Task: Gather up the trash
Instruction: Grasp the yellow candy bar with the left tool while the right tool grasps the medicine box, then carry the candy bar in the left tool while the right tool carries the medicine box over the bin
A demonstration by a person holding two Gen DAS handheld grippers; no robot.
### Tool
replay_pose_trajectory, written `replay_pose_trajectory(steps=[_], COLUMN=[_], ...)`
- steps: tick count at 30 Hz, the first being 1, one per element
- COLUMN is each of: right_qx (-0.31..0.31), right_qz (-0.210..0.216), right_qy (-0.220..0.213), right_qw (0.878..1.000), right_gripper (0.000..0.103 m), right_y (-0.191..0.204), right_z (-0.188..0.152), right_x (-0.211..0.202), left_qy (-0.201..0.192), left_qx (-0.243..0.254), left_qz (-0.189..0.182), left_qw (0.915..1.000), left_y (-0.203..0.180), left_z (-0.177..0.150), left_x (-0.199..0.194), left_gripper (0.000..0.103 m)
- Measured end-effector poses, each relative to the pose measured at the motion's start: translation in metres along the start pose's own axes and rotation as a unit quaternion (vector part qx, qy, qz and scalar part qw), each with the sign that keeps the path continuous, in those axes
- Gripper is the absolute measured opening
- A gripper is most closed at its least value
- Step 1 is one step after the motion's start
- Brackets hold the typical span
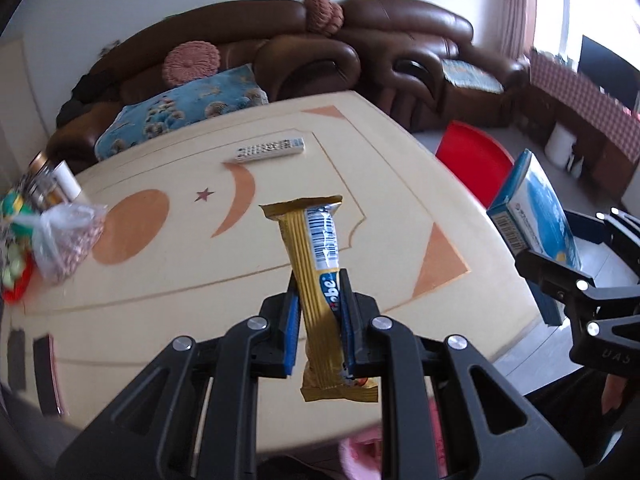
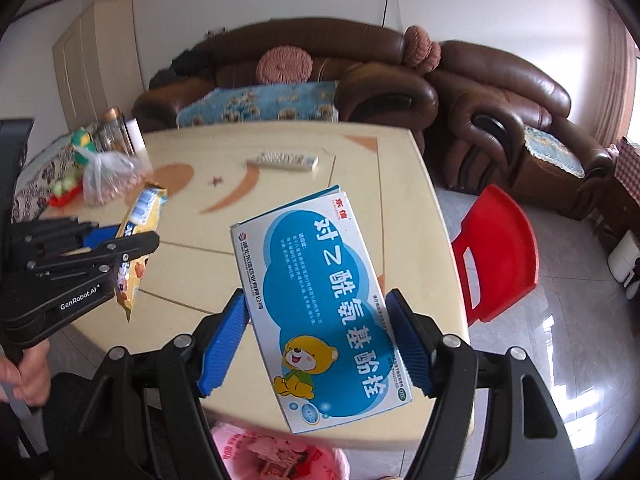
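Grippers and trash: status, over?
Left gripper shut on gold snack wrapper, lifted off table. Right gripper clamped on blue medicine box. Pink-lined bin below table edge. Nothing in the way.

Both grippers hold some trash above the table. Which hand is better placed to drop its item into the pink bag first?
Probably the right. The blue box in the right gripper hangs over the table edge, directly above the pink bag.
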State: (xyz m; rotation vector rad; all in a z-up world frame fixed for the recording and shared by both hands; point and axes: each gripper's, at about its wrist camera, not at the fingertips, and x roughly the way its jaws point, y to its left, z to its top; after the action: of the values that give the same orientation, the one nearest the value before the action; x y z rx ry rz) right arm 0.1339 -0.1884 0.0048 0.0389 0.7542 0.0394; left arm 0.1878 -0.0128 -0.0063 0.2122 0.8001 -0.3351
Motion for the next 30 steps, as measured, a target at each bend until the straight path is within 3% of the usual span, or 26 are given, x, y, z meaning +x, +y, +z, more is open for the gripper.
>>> replay_pose_trajectory(steps=[7,20,30], right_qx=[-0.005,-0.013,-0.021], right_qz=[0.008,0.017,0.012], right_qy=[-0.025,-0.062,-0.068], right_qw=[1.000,0.998,0.997], right_gripper=[0.068,0.068,0.068], right_y=[0.018,0.039,0.049], right_z=[-0.011,-0.039,-0.067], right_x=[-0.053,-0.124,-0.150], left_qy=[-0.009,-0.057,-0.057], left_qx=[-0.058,-0.055,-0.045], left_qz=[0.013,0.046,0.041], left_qw=[0.9982,0.9958,0.9965], left_y=[0.001,-0.025,-0.045], left_z=[-0.029,-0.069,-0.099], left_x=[-0.047,-0.116,-0.135], left_gripper=[0.018,0.018,0.018])
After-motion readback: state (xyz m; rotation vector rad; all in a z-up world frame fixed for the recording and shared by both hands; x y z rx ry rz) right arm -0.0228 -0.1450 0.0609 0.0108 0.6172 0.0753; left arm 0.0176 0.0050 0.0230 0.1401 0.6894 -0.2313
